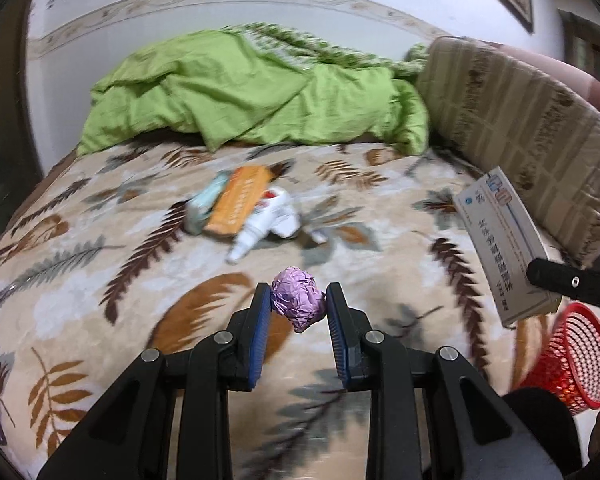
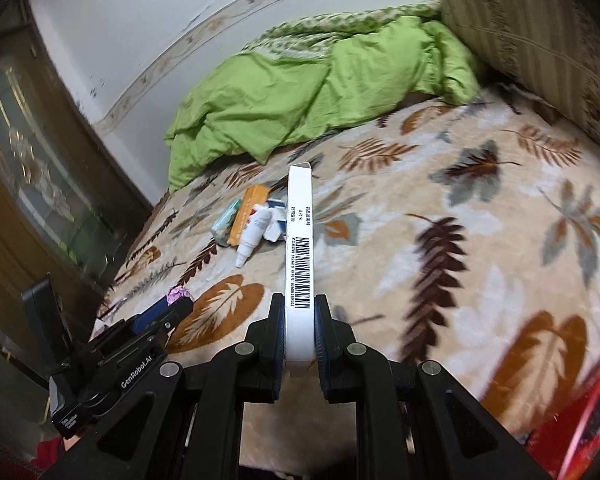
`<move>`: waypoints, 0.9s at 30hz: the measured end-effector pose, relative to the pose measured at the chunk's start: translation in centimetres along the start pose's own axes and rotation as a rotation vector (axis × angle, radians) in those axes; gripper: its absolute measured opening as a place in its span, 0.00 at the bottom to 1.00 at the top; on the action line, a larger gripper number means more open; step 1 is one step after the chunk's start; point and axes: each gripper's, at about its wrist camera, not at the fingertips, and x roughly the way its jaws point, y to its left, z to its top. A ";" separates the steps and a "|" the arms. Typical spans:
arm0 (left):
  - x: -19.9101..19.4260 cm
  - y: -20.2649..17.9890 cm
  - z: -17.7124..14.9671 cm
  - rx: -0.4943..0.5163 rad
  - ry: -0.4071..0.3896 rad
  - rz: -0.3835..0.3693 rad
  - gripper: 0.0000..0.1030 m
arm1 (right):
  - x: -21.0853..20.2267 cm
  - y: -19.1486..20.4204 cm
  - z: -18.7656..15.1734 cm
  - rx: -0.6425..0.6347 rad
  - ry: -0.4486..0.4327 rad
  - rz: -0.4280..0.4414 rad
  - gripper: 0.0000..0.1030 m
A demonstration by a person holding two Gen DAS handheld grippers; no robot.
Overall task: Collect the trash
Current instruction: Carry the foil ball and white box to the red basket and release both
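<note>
The left tool (image 1: 298,304) pinches a crumpled purple foil ball (image 1: 298,300) above the bed (image 1: 380,280), at lower centre of its frame. The right tool (image 2: 299,320) is clamped on a white carton (image 2: 300,248), long axis pointing away along the fingers. The red mesh basket (image 1: 572,356) sits at the lower right edge of the left view, just below the carton (image 1: 504,244), so the right tool looks nearer to it (a judgement). More trash (image 1: 244,212) lies mid-bed, blurred: an orange box, a white bottle, wrappers. The basket's rim is cut off in both views.
</note>
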 end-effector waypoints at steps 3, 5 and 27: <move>-0.5 -2.4 0.5 0.033 -0.005 -0.046 0.26 | -2.3 -1.2 -0.6 0.016 -0.014 -0.020 0.14; -0.9 -4.2 0.8 0.062 -0.009 -0.075 0.26 | -3.7 -2.1 -0.9 0.034 -0.021 -0.039 0.14; -1.5 -30.9 0.2 0.371 0.224 -0.672 0.27 | -20.6 -18.8 -7.4 0.409 -0.099 -0.396 0.14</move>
